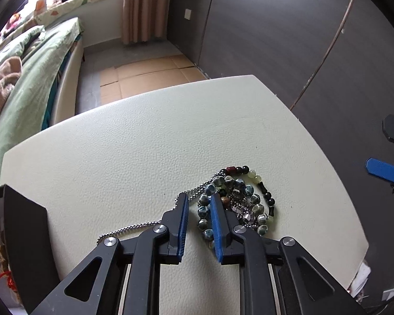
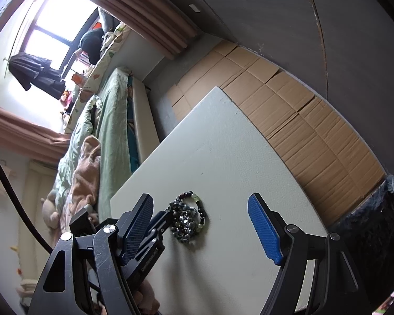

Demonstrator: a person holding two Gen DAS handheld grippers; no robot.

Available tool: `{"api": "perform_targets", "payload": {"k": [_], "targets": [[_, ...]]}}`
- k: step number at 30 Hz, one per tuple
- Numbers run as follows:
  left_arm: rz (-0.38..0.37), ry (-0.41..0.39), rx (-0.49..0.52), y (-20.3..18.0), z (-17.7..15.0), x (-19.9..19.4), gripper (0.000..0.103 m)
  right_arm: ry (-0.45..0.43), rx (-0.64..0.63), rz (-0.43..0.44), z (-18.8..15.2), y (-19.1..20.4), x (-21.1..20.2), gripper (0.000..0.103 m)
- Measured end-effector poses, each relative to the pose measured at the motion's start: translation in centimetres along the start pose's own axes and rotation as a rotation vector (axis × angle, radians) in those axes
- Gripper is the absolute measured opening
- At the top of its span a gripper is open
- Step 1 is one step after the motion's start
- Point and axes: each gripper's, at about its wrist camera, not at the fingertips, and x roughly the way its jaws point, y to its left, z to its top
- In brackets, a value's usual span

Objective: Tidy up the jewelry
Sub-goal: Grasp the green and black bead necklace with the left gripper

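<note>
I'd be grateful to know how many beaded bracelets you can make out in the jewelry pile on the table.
2, possibly more hidden in the tangle: a blue-grey bead bracelet beside the left gripper, and a dark-and-pale-green bead bracelet around the pile's far side.

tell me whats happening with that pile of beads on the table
A person is sorting jewelry with a hand-held gripper in each hand. The left hand-held gripper is down at the jewelry pile on the white table, its narrowed jaws straddling part of a blue-grey bead bracelet beside a silver chain. The right hand-held gripper hangs open, holding nothing.
</note>
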Motion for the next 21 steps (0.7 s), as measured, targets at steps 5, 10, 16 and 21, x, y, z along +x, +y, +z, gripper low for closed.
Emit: {"api": "perform_targets", "payload": {"k": [5,10,16,21], "targets": [[-0.001,0.009,0.045,-0.4,-0.1,0.1,0.018,0.016,-0.014,-0.008,-0.3,0.4,0.5,0.075],[-0.061,0.053,0.003,0.9,0.0,0.0,0.013,0.031,-0.04,-0.03,-0.7,0.9,1.1,0.075],[-0.096,0.039,-0.014,1.0,-0.2,-0.8,0.008,0.048,-0.072,-0.046,-1.1,1.4,1.8,0.075],[-0.149,-0.021,-0.076,2.1,0.3,-3.3,0.008,0.059,-0.085,-0.054,-1.5,1.6,2.1,0.075]]}}
